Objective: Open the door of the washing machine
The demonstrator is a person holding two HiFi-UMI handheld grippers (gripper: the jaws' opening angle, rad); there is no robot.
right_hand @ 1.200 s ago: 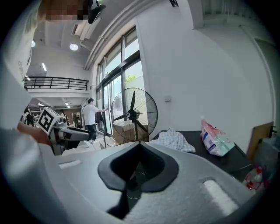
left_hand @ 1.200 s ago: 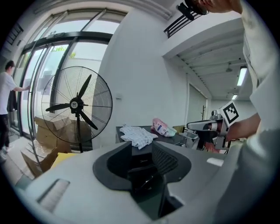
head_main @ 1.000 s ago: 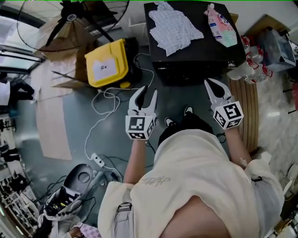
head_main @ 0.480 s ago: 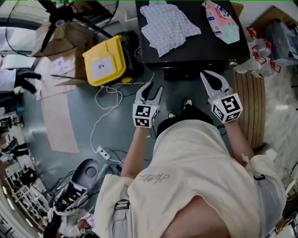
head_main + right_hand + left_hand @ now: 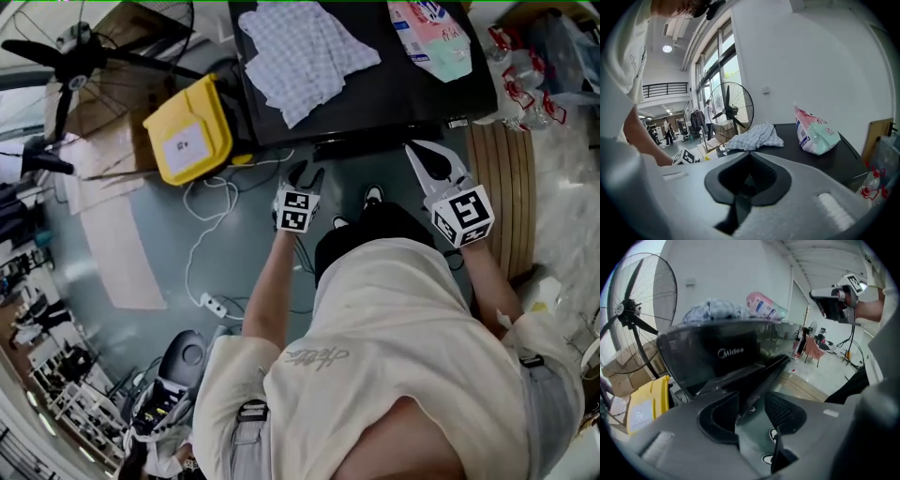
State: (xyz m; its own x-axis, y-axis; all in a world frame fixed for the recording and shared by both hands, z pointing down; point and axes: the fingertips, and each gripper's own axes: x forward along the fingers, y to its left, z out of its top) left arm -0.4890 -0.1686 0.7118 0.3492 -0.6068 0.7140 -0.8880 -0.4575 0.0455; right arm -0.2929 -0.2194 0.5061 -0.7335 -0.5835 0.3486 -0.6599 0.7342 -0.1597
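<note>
The black washing machine (image 5: 394, 98) stands in front of me; its glossy dark front with a logo (image 5: 712, 352) fills the left gripper view. I cannot make out a door handle. My left gripper (image 5: 306, 174) hangs low before the machine's front, left of centre. Its jaws have just been opening and now stand open with nothing between them (image 5: 773, 369); floor and shoes show through the gap. My right gripper (image 5: 431, 161) is higher, at the machine's front right edge. Its jaws look shut and empty (image 5: 749, 161).
A checkered cloth (image 5: 300, 52) and a pink and green bag (image 5: 431, 33) lie on the machine's top. A yellow case (image 5: 187, 141) and a standing fan (image 5: 75, 56) are at the left. A white cable with a power strip (image 5: 214, 305) crosses the floor. Wooden slats (image 5: 502, 187) lie at the right.
My left gripper has sunk toward the floor and tipped downward, closer to the machine's front, and its jaws have spread. My right gripper has shifted slightly toward the machine's edge.
</note>
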